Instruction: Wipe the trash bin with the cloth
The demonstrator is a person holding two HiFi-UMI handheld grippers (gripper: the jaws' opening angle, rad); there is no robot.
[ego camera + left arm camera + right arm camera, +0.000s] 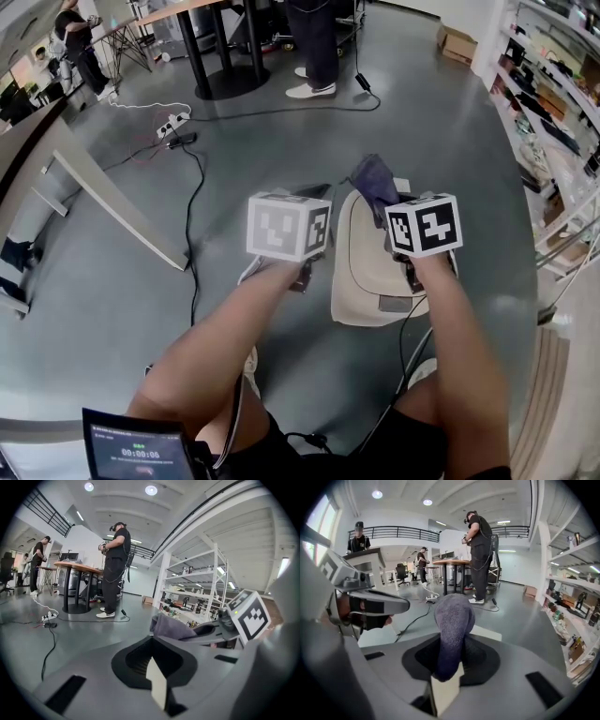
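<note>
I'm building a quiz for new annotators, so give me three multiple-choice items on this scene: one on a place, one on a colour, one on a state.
1. Where does the trash bin stand? A on a wooden table; B on the grey floor; C on a shelf.
2. What colour is the cloth? A purple; B yellow; C white.
3. How is the left hand-held gripper? A shut on the cloth; B wide open; C shut and empty.

Answers: B, the head view shows the bin on the floor. A, the cloth clamped in the right hand-held gripper is purple. C, its jaws meet with nothing between them.
</note>
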